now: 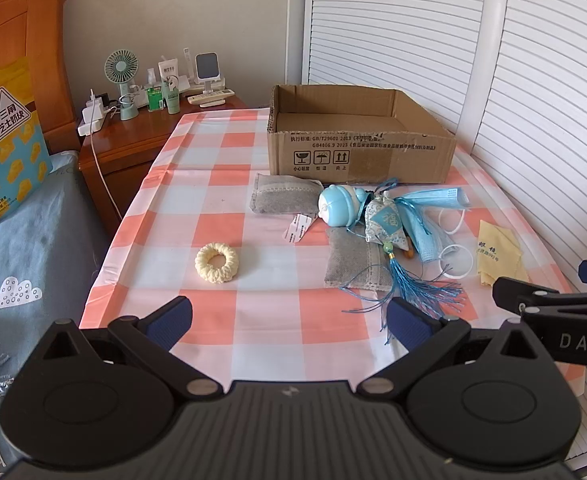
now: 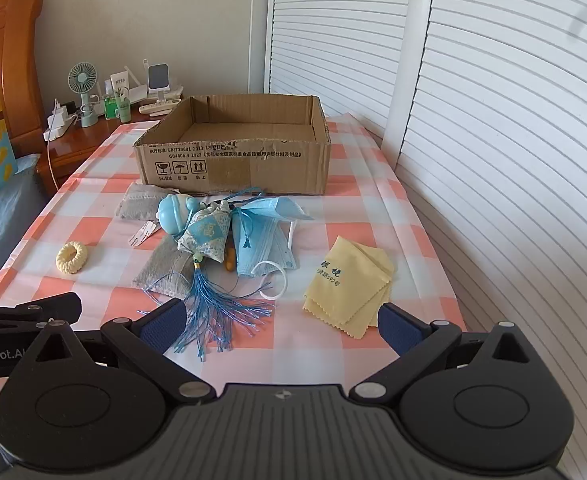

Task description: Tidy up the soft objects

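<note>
An open cardboard box [image 1: 357,152] [image 2: 233,160] stands at the far end of the checked table. In front of it lies a heap: two grey sachets [image 1: 281,198] [image 2: 161,268], a light blue round toy [image 1: 339,205] [image 2: 175,210], a patterned pouch with a blue tassel [image 1: 385,226] [image 2: 207,238], and a blue face mask [image 1: 433,224] [image 2: 263,236]. A cream knitted ring [image 1: 216,262] [image 2: 72,257] lies apart on the left, a yellow cloth [image 1: 497,250] [image 2: 351,284] on the right. My left gripper [image 1: 289,320] and right gripper [image 2: 279,322] hover open over the near edge, nothing between their fingers.
A small white label [image 1: 298,232] [image 2: 143,234] lies beside the toy. A wooden nightstand [image 1: 133,136] with a fan and bottles stands at the far left, beside a bed with a blue cover [image 1: 29,240]. White louvred doors [image 2: 493,160] run along the right.
</note>
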Tool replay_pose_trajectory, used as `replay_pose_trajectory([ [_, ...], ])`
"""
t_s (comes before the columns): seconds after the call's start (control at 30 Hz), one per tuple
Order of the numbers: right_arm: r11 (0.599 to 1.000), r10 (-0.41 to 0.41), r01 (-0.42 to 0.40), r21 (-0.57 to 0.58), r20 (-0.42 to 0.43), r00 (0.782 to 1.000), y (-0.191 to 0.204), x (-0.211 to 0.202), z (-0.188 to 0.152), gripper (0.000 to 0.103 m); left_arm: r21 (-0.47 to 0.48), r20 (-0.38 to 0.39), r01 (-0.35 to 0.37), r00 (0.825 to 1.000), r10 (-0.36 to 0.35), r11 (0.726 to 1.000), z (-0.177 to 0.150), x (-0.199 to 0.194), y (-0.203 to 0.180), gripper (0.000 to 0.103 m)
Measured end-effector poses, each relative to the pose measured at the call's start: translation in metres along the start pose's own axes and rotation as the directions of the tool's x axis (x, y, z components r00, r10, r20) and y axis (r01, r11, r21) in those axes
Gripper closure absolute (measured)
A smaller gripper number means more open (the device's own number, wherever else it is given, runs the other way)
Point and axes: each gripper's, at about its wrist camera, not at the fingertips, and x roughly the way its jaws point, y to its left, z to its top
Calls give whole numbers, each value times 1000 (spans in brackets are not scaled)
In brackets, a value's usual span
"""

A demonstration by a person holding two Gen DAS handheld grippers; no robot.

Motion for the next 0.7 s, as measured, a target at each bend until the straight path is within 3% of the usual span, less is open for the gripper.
replay_pose_trajectory([
  [0.7, 1000, -11, 11, 3, 16, 1000, 3, -5, -2, 0, 1, 1, 0, 1000, 0, 1000, 1, 0, 0, 1],
])
